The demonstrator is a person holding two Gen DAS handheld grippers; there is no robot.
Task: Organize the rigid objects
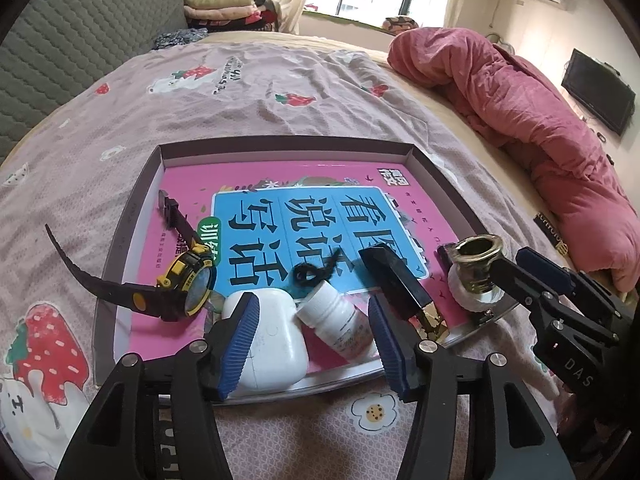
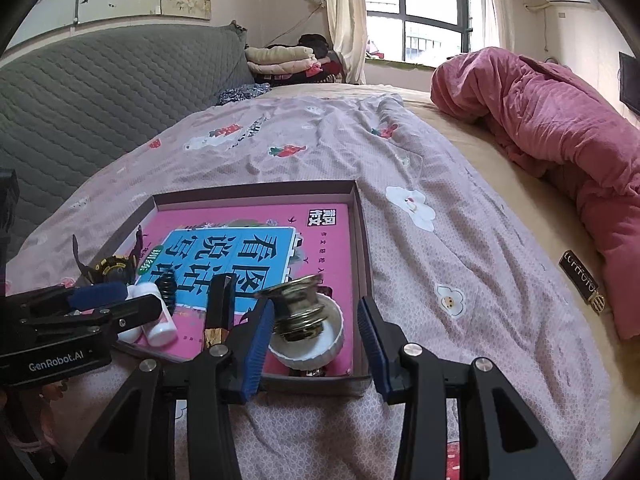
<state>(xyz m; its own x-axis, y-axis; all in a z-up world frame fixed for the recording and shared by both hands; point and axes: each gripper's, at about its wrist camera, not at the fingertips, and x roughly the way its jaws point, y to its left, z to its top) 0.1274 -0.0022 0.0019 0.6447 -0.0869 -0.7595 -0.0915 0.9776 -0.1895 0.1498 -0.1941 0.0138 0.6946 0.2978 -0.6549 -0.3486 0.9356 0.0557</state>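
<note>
Readable print on the book and both grippers

The pink book (image 1: pixel 280 216) in the middle of the frame shows 看图说话写话 upside down; "GenRobot.AI" marks the left gripper (image 2: pixel 100 304) at lower left; "DAS" marks the right gripper (image 1: pixel 532 276) at lower right

Bed (image 1: pixel 280 92), strawberry-print sheet; shallow cardboard tray (image 1: pixel 280 148) and rumpled pink quilt (image 1: pixel 520 92) directly on it.

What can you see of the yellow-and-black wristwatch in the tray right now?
The yellow-and-black plastic wristwatch stands on its edge on the pink book in the shallow cardboard tray, at its left side. Its round face is angled toward the camera. One black strap runs back across the book; the other reaches out over the tray's left wall. No gripper touches it.
</note>
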